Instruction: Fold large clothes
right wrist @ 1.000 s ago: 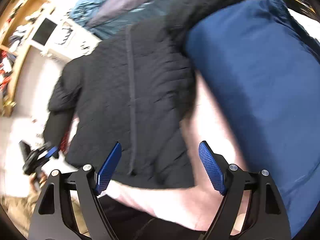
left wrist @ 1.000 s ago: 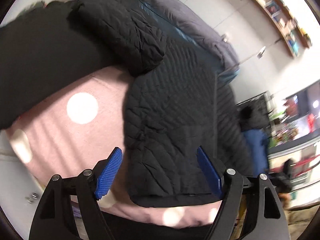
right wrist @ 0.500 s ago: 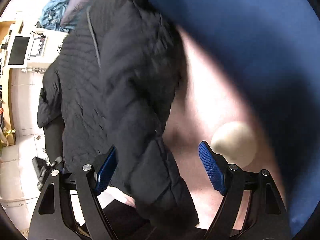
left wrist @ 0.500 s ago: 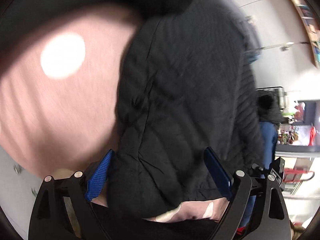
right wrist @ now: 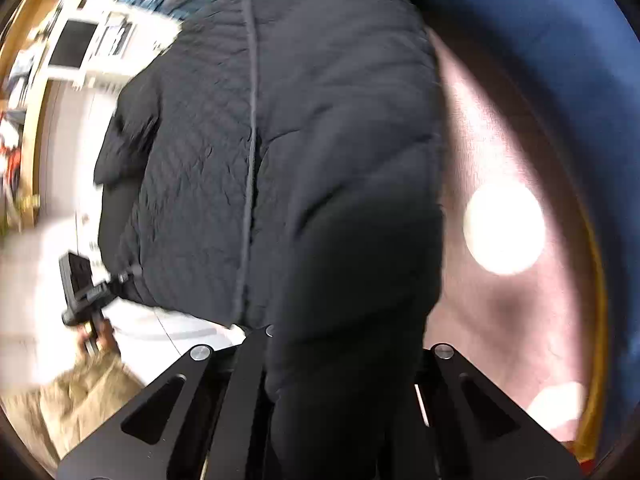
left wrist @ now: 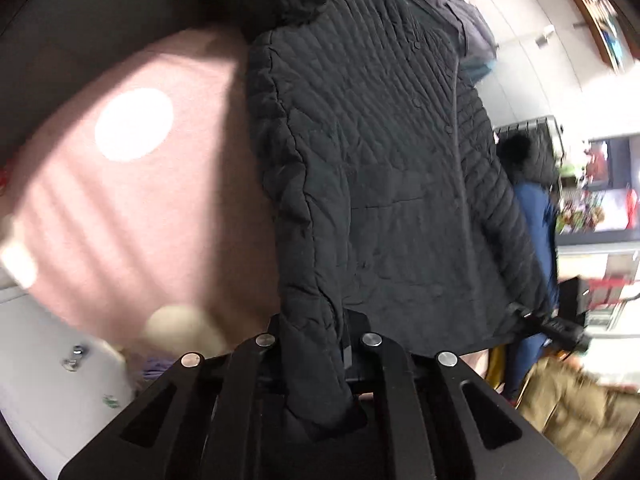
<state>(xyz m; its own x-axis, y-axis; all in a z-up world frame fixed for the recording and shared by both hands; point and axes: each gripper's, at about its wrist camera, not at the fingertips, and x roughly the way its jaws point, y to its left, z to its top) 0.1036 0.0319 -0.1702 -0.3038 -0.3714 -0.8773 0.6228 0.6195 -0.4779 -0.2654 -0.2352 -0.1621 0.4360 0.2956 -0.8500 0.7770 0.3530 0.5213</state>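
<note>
A black quilted jacket [left wrist: 380, 160] lies front up on a pink sheet with white dots [left wrist: 160, 208]. My left gripper [left wrist: 316, 344] has its jaws closing tight on the jacket's near hem at one lower corner; the fabric bunches between them and hides the pads. In the right wrist view the same jacket [right wrist: 320, 140] fills the middle. There my right gripper [right wrist: 344, 356] has its jaws closing on the other lower corner, with a thick fold of fabric between the fingers. Each gripper shows small at the far hem in the other's view.
A large blue garment [right wrist: 540, 40] lies on the pink sheet [right wrist: 500, 300] beside the jacket. Grey and teal clothes [left wrist: 460, 12] are piled beyond the collar. A dark garment [left wrist: 80, 40] covers the far left. The person's tan trousers [left wrist: 580, 412] stand at the bed's edge.
Both grippers dropped onto the jacket's near hem and went from wide open to shut on its two lower corners. The fabric now bunches up between each pair of fingers.
</note>
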